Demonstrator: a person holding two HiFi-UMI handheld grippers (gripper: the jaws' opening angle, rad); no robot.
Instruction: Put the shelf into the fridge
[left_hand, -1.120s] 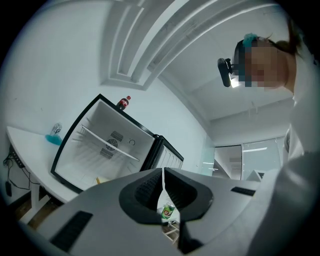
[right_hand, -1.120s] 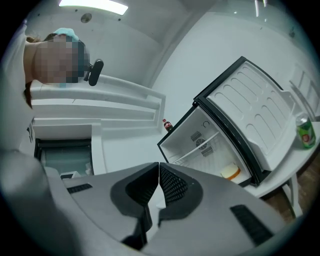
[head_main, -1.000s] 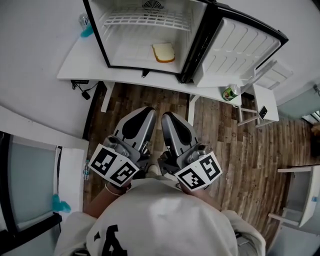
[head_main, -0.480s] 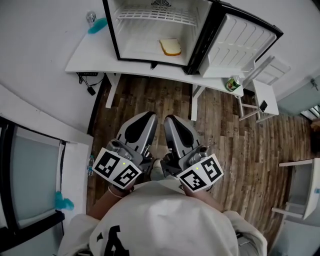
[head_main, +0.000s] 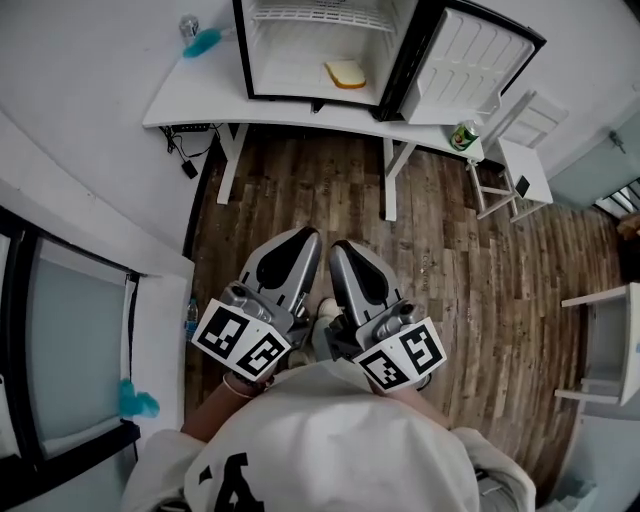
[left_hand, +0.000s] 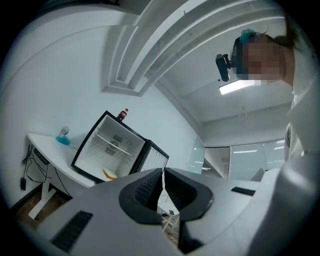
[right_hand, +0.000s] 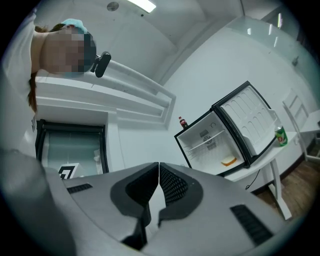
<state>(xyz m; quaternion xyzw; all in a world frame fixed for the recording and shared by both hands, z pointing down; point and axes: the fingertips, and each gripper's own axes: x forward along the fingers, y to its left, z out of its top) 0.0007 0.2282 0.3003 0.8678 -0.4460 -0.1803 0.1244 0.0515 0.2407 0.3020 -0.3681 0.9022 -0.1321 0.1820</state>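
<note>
The small black fridge (head_main: 318, 52) stands open on a white table (head_main: 195, 100), its door (head_main: 468, 60) swung to the right. A white wire shelf (head_main: 320, 14) sits high inside it, and a slice of bread (head_main: 346, 73) lies on its floor. Both grippers are held side by side near the person's chest, far from the fridge, over the wood floor. My left gripper (head_main: 310, 236) is shut and holds nothing, and so is my right gripper (head_main: 341, 248). The left gripper view shows the fridge (left_hand: 107, 150) beyond the shut jaws (left_hand: 162, 172). The right gripper view shows the fridge (right_hand: 212, 145) likewise, past its jaws (right_hand: 159, 167).
A green can (head_main: 461, 134) stands on the table's right end beside a white stool (head_main: 512, 172). A blue cloth (head_main: 203, 42) and a can lie at the table's left end. Cables (head_main: 183, 163) hang under it. A cola bottle (right_hand: 182, 122) stands on the fridge. A glass door (head_main: 60, 350) is at left.
The fridge and table have slid toward the top of the head view and look smaller: the person has drawn back. Both grippers stay shut, together.
</note>
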